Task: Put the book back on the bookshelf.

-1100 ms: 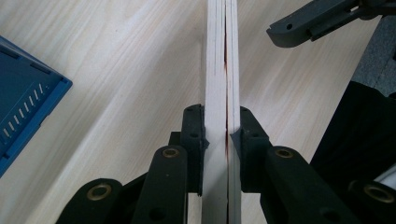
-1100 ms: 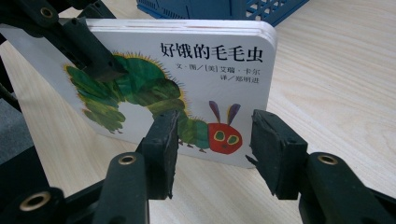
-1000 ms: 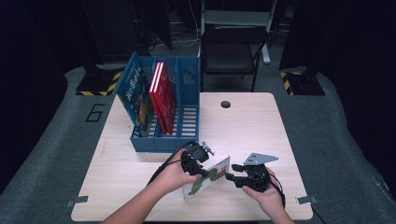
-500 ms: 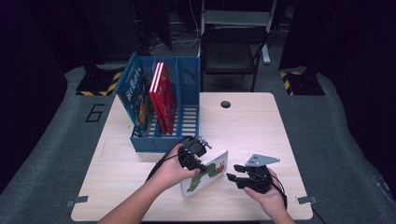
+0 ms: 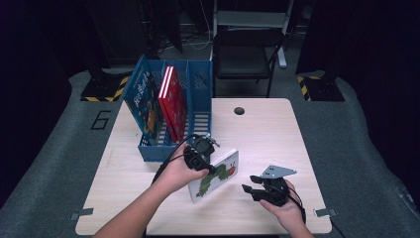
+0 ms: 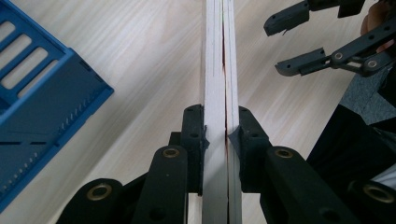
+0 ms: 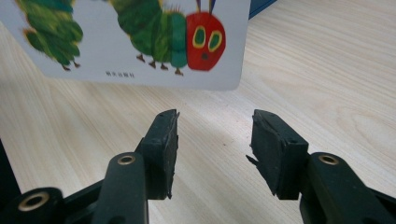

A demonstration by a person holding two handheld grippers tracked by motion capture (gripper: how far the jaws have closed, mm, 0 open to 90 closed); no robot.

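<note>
A white board book with a green caterpillar on its cover (image 5: 217, 174) is lifted off the table and tilted, with my left gripper (image 5: 204, 159) shut on its upper edge. In the left gripper view the book's edge (image 6: 219, 74) runs straight up between the two jaws, which press on both sides. My right gripper (image 5: 253, 190) is open, low over the table just right of the book. In the right gripper view the caterpillar cover (image 7: 140, 42) hangs above and ahead of the open jaws, and nothing lies between them.
A blue slotted file rack (image 5: 200, 99) stands at the table's back left, holding a blue picture book (image 5: 144, 104) and a red book (image 5: 172, 101) upright. A dark cable hole (image 5: 239, 110) marks the table's far middle. A black chair (image 5: 242, 54) stands behind the table.
The left gripper has raised the caterpillar book and swung it slightly up and right, tilting it more upright. The right gripper has stayed open close by.
</note>
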